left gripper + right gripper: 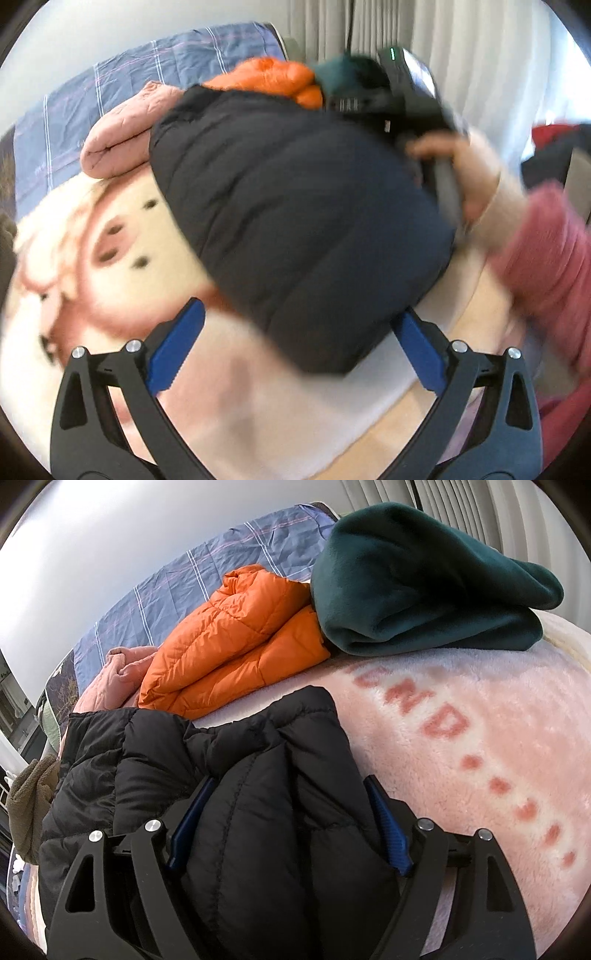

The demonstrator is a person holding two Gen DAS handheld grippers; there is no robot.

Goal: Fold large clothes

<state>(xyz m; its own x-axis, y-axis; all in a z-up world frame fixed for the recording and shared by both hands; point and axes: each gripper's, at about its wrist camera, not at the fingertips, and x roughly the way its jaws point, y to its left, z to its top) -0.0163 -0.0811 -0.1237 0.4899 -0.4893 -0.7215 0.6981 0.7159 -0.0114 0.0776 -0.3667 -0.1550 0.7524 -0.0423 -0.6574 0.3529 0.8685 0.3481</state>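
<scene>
**While Both Tongs Stand Spread, the Black Puffer Sits Bundled on the Bed**

Where the pink fleece blanket (461, 709) covers the bed, the black puffer jacket (229, 775) lies bunched in a thick mound. The right gripper (291, 812) has its blue-padded fingers spread wide on either side of a fold of the jacket, the padding bulging up between them; whether the pads press the fabric cannot be told. From the left wrist view, the left gripper (299, 354) is likewise spread apart, with the near edge of the jacket (295, 221) just reaching the gap between its fingers, and the picture is blurred. The person's hand (469, 173), in a pink sleeve, holds the other tool at the jacket's far right side.

Behind the jacket lie an orange puffer jacket (236, 642), a folded dark green fleece (421, 583) touching it, and a pink quilted garment (114, 675) to the left. A blue plaid sheet (207, 579) covers the bed farther back.
</scene>
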